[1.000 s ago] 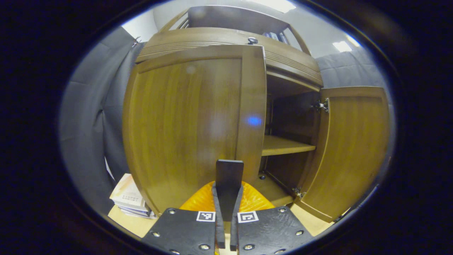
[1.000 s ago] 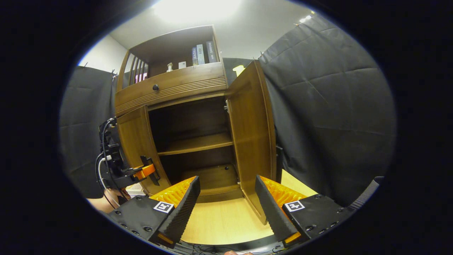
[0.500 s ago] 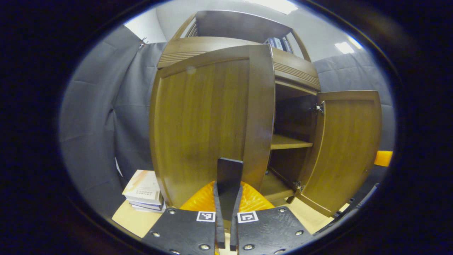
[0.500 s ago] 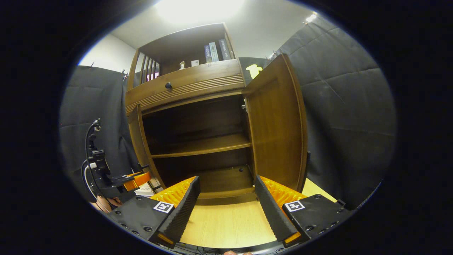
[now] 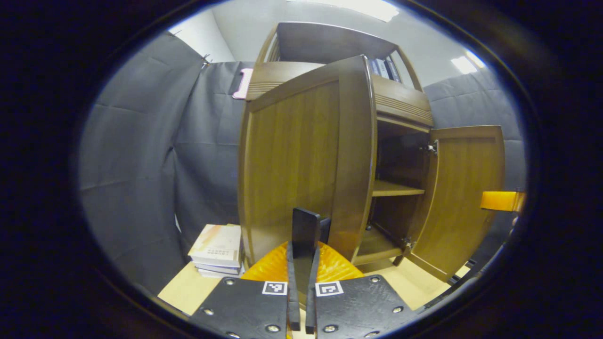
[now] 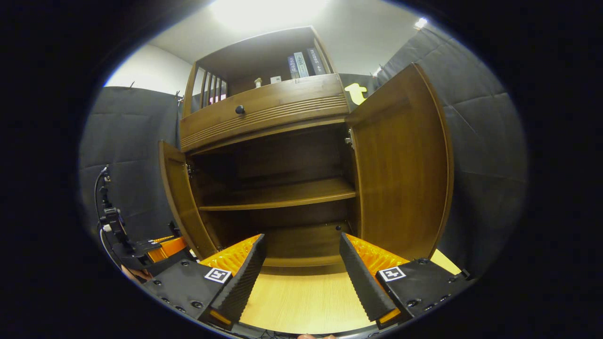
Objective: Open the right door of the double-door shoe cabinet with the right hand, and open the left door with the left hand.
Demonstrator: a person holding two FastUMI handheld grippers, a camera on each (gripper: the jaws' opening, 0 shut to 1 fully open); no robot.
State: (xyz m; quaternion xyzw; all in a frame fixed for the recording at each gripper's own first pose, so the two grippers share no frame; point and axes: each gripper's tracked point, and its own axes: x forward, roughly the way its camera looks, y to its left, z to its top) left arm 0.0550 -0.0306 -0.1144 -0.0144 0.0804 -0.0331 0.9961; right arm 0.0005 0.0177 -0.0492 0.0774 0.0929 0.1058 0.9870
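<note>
At nine o'clock in the left gripper view a small stack of pale paperback books (image 5: 217, 249) lies on the light wood-grain bench (image 5: 186, 289), just beside the brown varnished wooden left door (image 5: 301, 160) of the double-door shoe cabinet. My left hand-held gripper (image 5: 307, 226) has its fingers together, seemingly pinching that door's free edge at six o'clock, though the contact itself is hidden, so I cannot tell for sure. The panel looks stiff, smooth and glossy, swinging on metal hinges, so I judge a grip on the free edge gives the easiest pull without slipping. At three o'clock the matching brown wooden right door (image 6: 400, 165) stands wide open; my right hand-held gripper (image 6: 301, 254) hangs with fingers apart, holding nothing, before the bare inner shelf (image 6: 278, 195).
</note>
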